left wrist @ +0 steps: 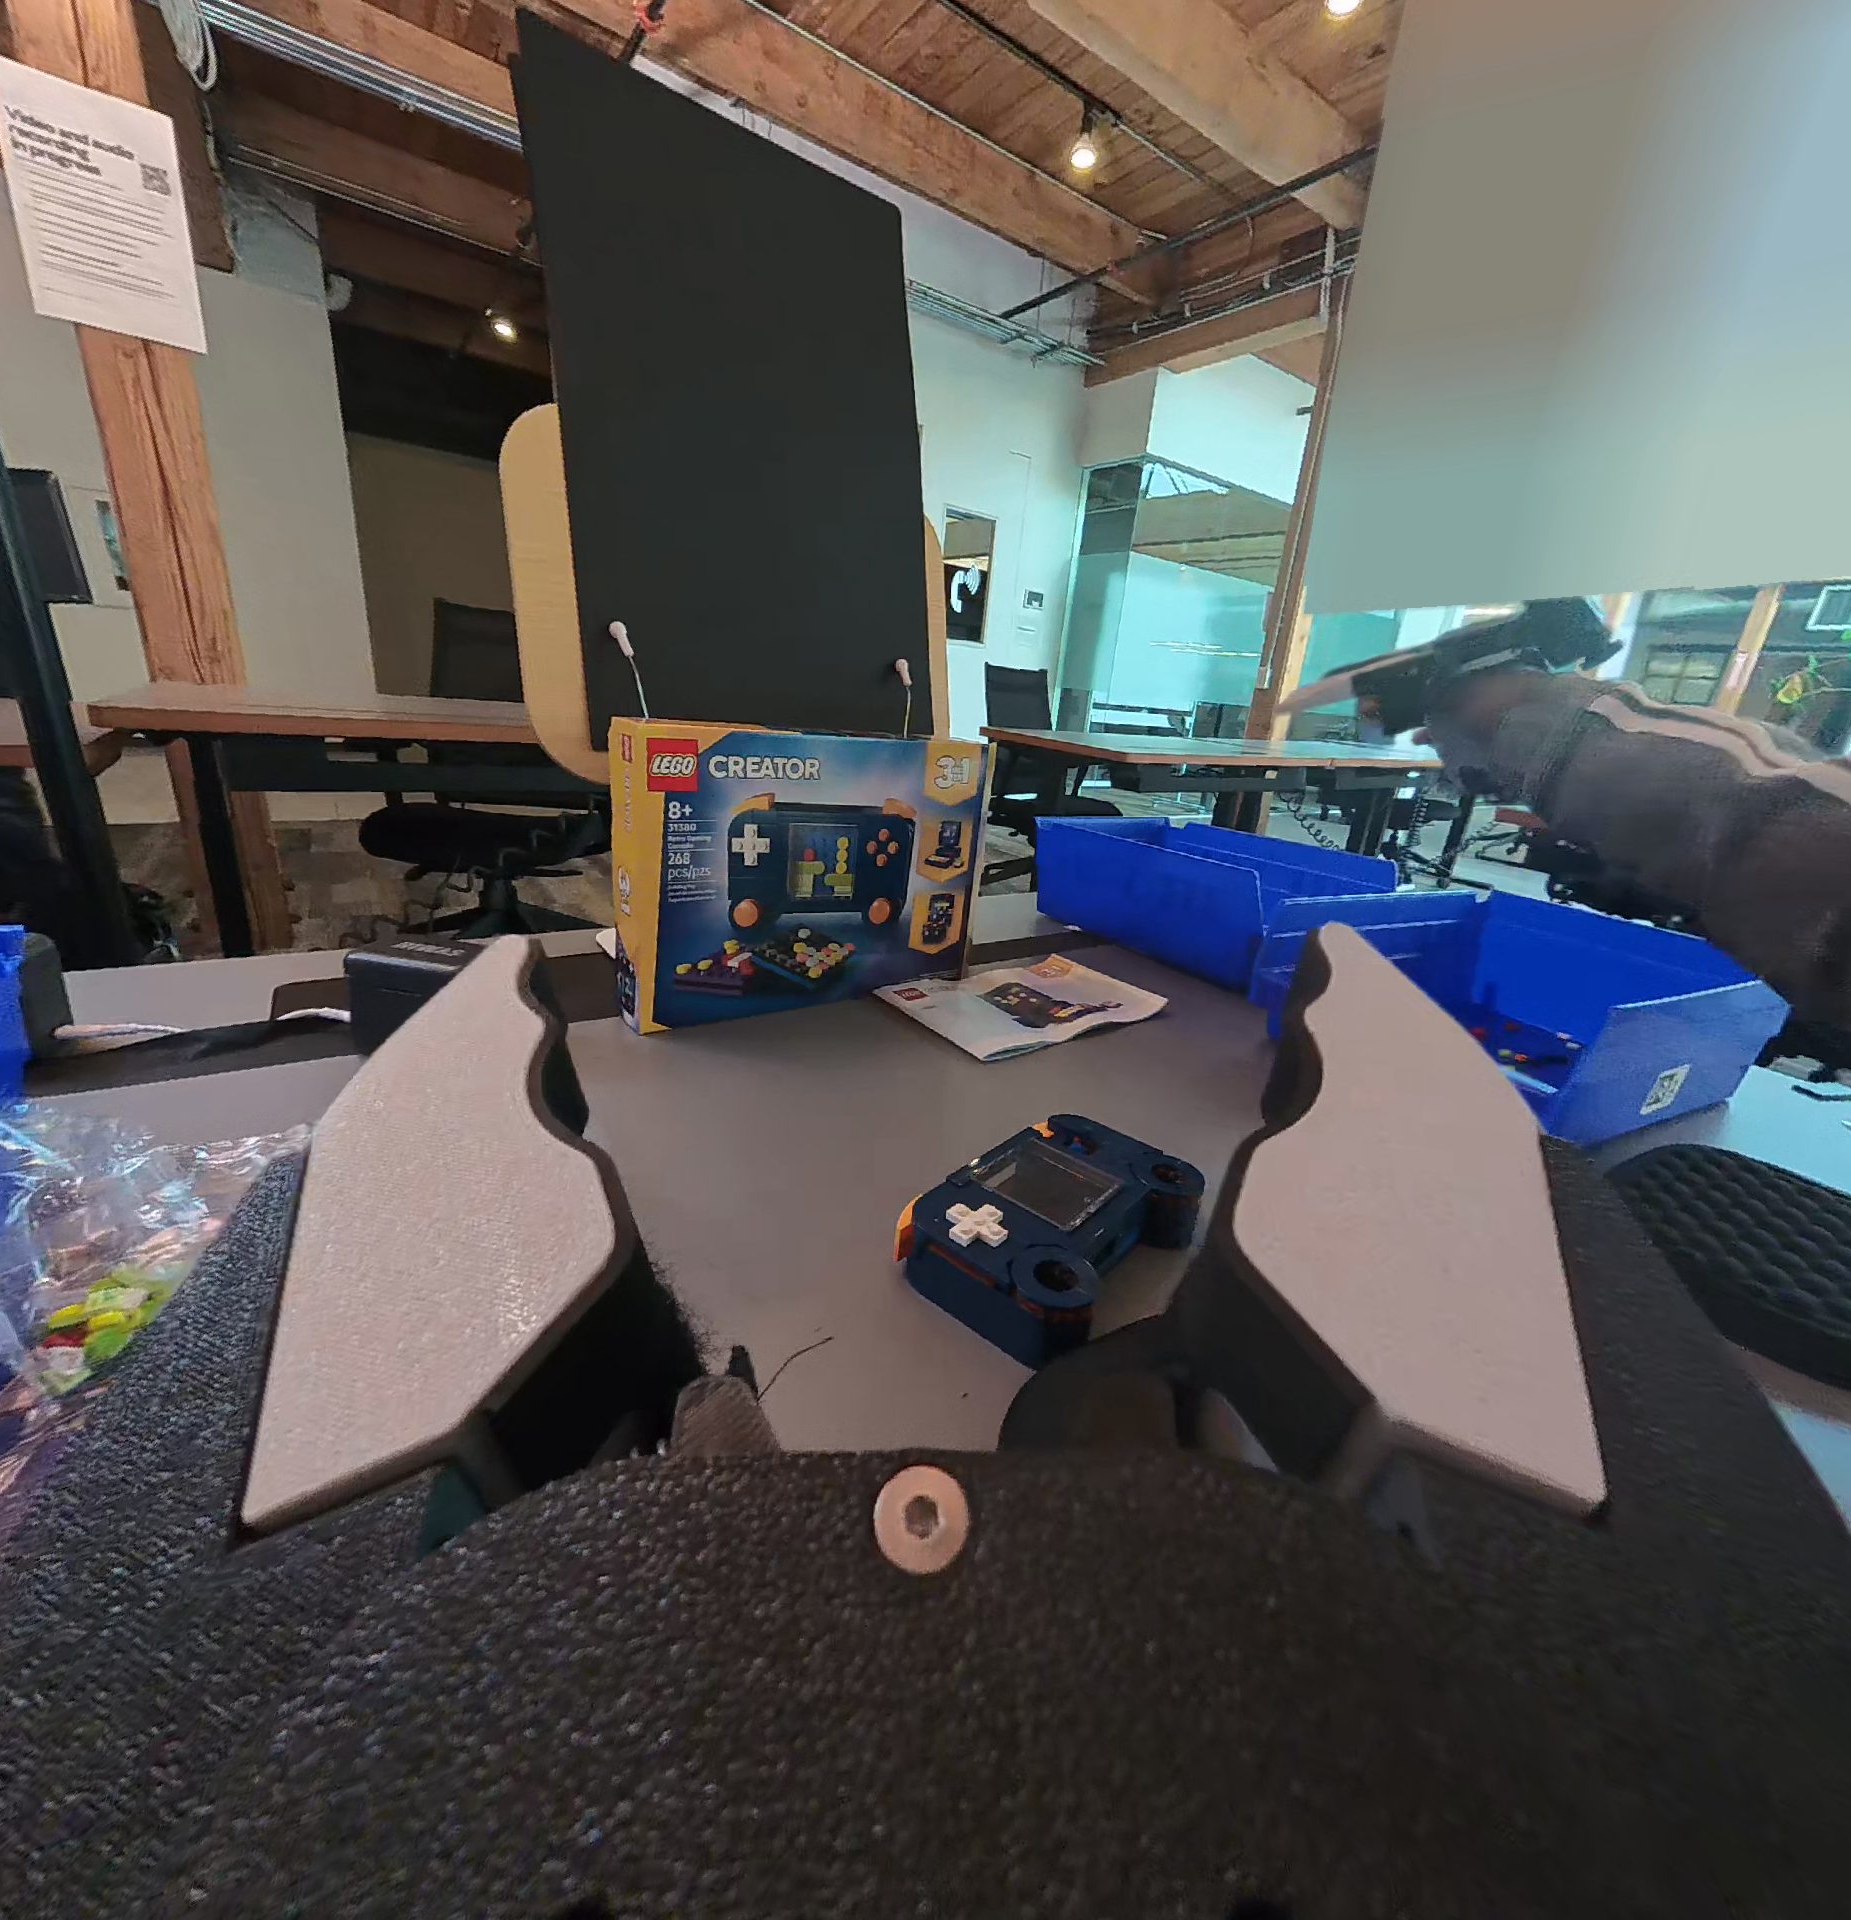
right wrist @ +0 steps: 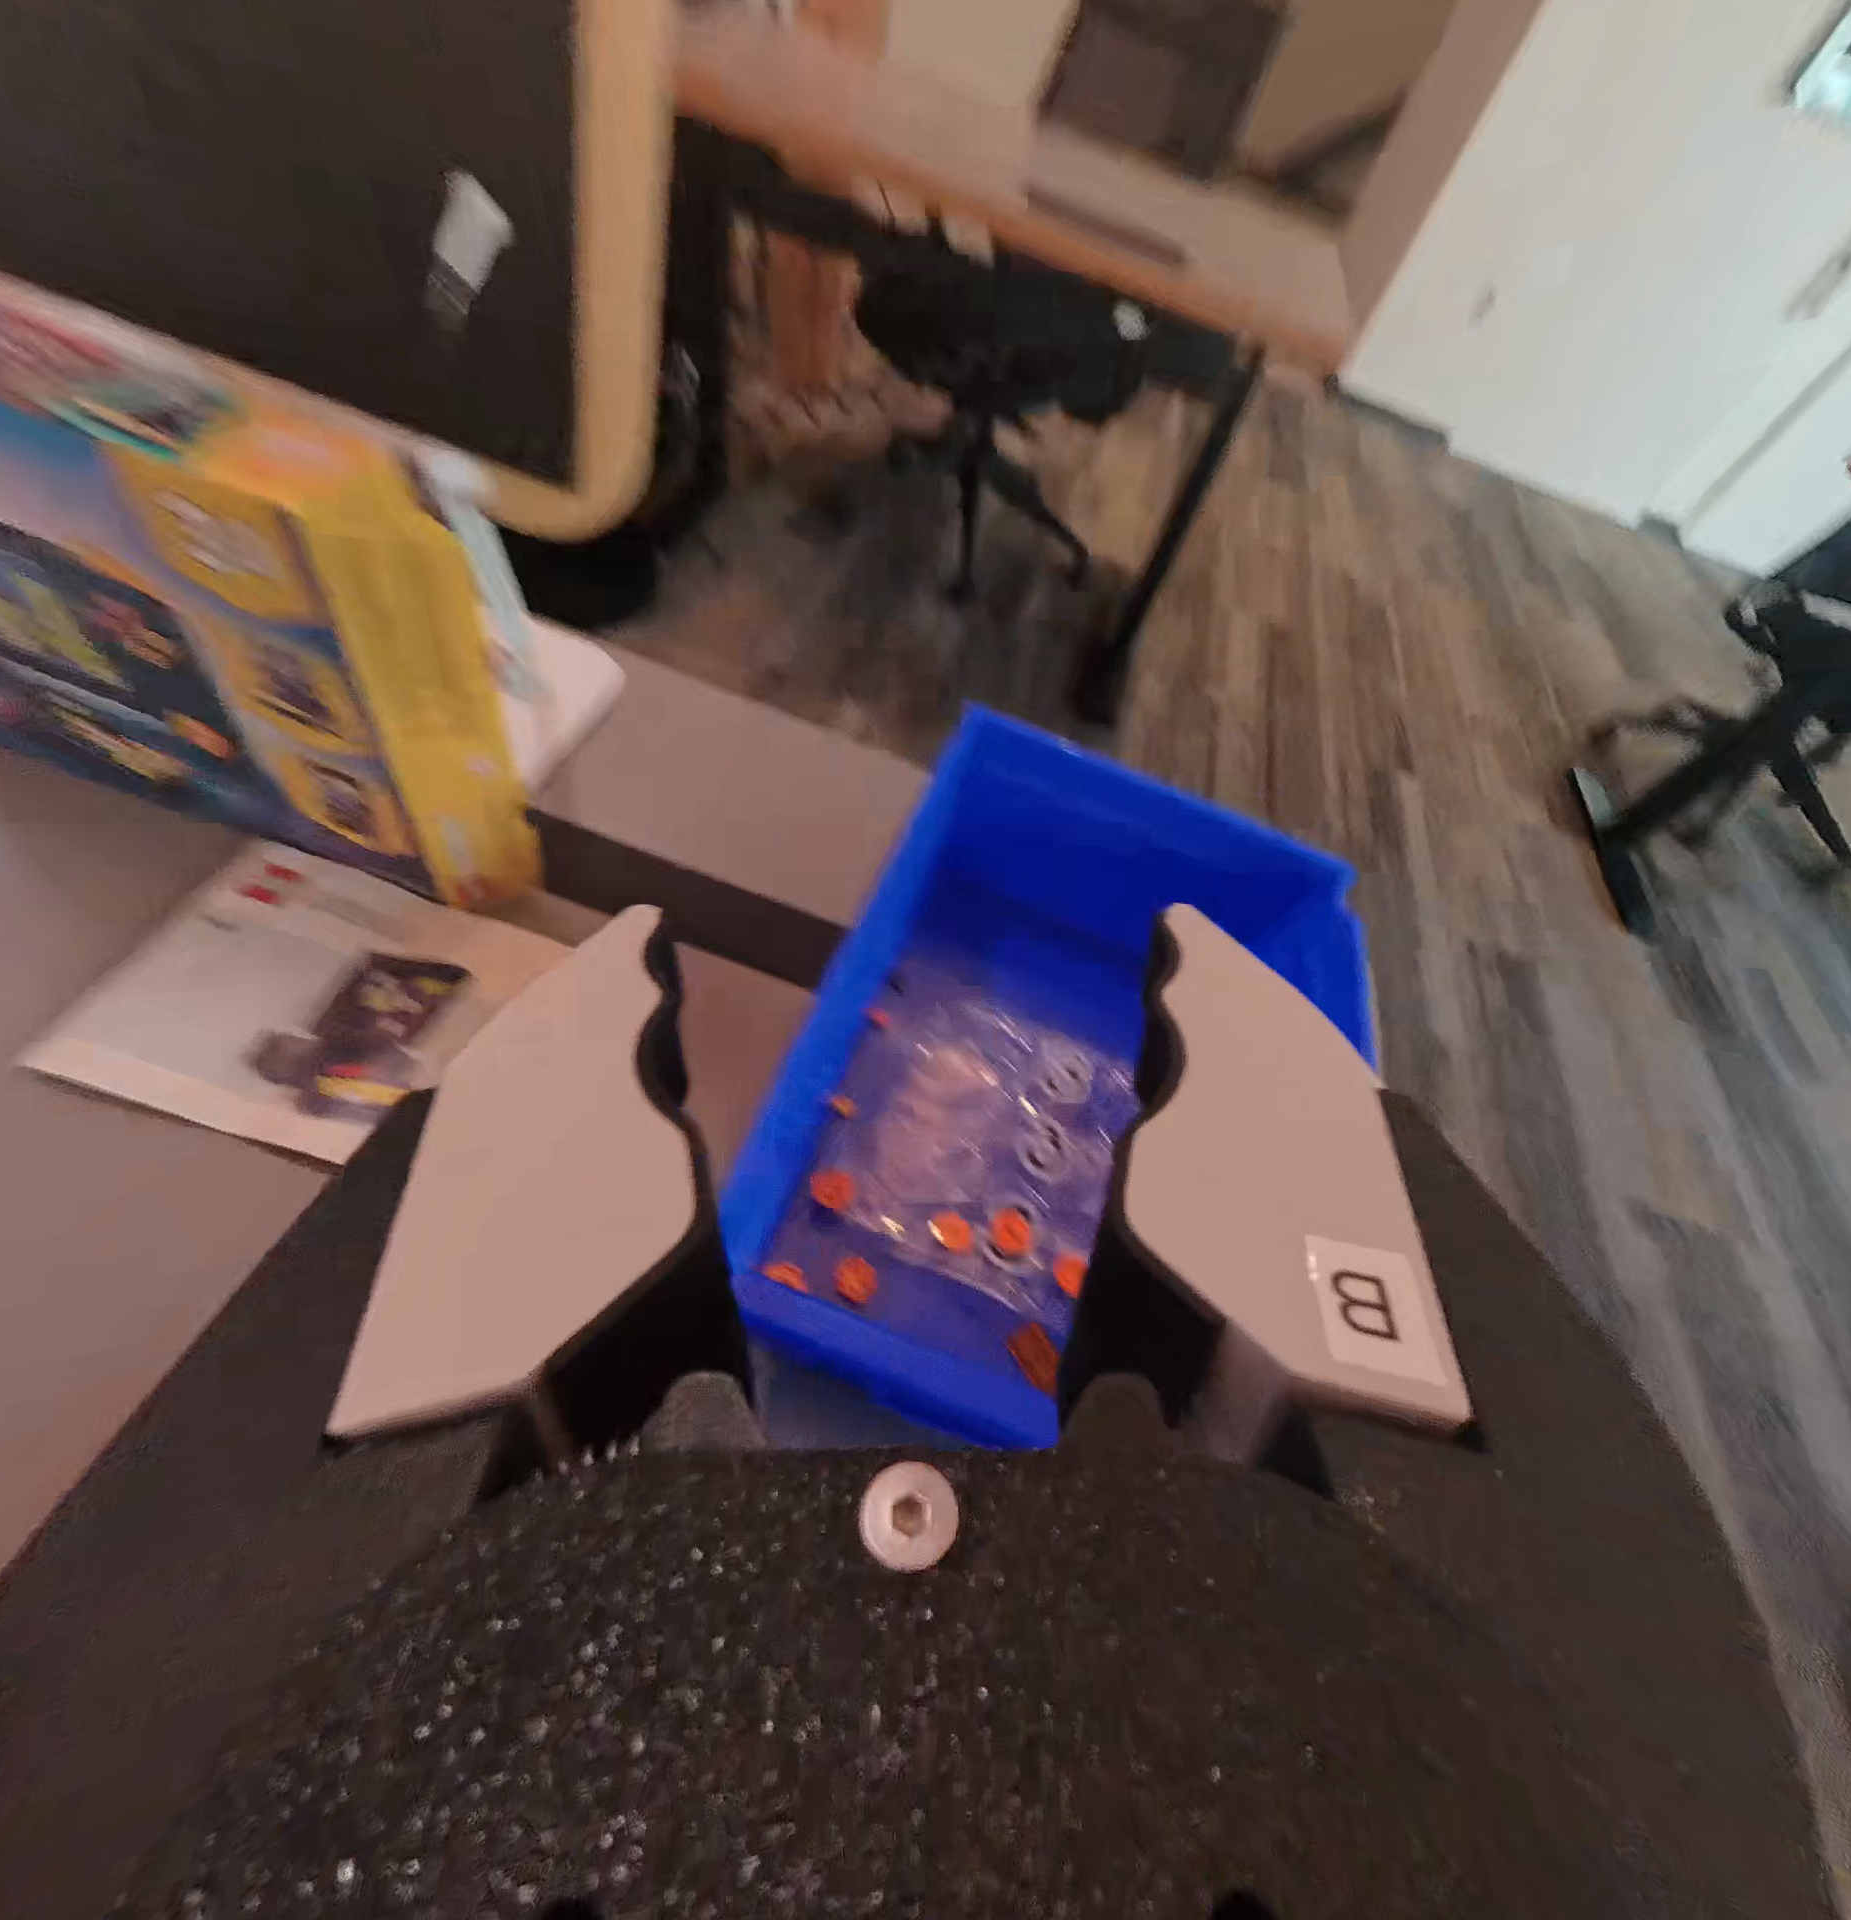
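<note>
Probably an office: desks (left wrist: 308, 717), swivel chairs (left wrist: 485, 831), glass partition (left wrist: 1170, 582).

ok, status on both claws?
Left claw open, empty, over dark blue brick-built handheld console on grey table. Right claw open, empty, above blue plastic bin holding small orange pieces.

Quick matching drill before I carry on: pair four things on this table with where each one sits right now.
Things:
1. dark blue brick console
2. toy set box
3. instruction booklet
4. orange round pieces

Places:
A. standing upright at the back of the table
B. inside the blue bin, under the open right gripper
C. lying flat beside the box's foot
D. on the grey table between the open left gripper's jaws

Pairs: 1-D, 2-A, 3-C, 4-B
</note>
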`<state>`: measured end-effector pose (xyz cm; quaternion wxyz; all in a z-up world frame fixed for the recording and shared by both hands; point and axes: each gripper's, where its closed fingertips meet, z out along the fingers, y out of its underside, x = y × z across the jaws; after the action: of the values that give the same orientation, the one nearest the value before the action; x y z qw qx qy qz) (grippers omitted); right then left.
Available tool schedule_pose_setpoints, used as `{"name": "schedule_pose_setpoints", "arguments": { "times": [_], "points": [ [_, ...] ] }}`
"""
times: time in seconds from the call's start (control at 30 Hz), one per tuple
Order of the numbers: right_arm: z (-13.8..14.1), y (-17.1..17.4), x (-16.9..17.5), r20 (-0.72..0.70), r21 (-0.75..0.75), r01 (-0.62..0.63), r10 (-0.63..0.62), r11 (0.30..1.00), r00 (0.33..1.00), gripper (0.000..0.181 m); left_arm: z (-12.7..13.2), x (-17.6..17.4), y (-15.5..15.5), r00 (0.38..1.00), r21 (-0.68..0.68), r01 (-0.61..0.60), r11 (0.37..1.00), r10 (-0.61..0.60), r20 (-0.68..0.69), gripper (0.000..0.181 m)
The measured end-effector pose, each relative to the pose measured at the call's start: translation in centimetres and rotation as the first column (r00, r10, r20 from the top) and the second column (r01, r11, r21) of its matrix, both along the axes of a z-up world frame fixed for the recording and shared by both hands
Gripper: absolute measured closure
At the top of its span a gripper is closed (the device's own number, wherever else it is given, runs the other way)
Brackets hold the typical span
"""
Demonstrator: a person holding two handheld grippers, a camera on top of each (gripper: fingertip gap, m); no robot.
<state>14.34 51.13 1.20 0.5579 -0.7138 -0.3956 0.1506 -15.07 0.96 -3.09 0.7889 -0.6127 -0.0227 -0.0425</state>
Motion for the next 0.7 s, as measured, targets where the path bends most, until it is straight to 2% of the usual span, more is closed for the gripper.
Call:
{"name": "schedule_pose_setpoints", "arguments": {
  "times": [0.13, 0.23, 0.3, 0.4, 0.47, 0.53, 0.7],
  "points": [
    [6.4, -8.5, -2.9, -0.244, 0.14, -0.12, 0.152, 0.983, 0.958, 0.068, -0.1, 0.3, 0.3, 0.999, 0.008, 0.035, 0.999, -0.035, 0.012, 0.045],
    [10.9, -16.9, -3.4, -0.398, 0.339, -0.176, 0.31, 0.924, 0.863, 0.072, -0.6, 0.2, 0.9, 1.0, -0.007, 0.028, 1.0, -0.028, -0.008, 0.04],
    [13.0, -22.0, -2.3, -0.447, 0.503, -0.126, 0.382, 0.855, 0.809, 0.078, -0.6, 0.1, 1.3, 1.0, 0.0, 0.017, 1.0, -0.017, -0.017, 0.036],
    [14.3, -26.9, 0.5, -0.454, 0.659, -0.001, 0.399, 0.752, 0.797, 0.09, -0.6, -0.3, 2.1, 1.0, 0.01, 0.014, 1.0, -0.014, -0.022, 0.036],
    [14.4, -27.8, 2.3, -0.438, 0.698, 0.048, 0.373, 0.714, 0.818, 0.093, -0.5, -0.8, 2.8, 1.0, 0.026, 0.01, 1.0, -0.01, -0.021, 0.036],
    [14.3, -27.0, 3.7, -0.41, 0.715, 0.073, 0.333, 0.695, 0.849, 0.095, -0.2, -1.4, 3.7, 1.0, 0.04, -0.001, 0.999, 0.002, -0.025, 0.036],
    [13.4, -21.2, 5.8, -0.333, 0.678, 0.094, 0.191, 0.729, 0.923, 0.094, 0.4, -3.2, 6.3, 0.999, 0.074, -0.035, 0.997, 0.037, -0.028, 0.038]
  ]
}}
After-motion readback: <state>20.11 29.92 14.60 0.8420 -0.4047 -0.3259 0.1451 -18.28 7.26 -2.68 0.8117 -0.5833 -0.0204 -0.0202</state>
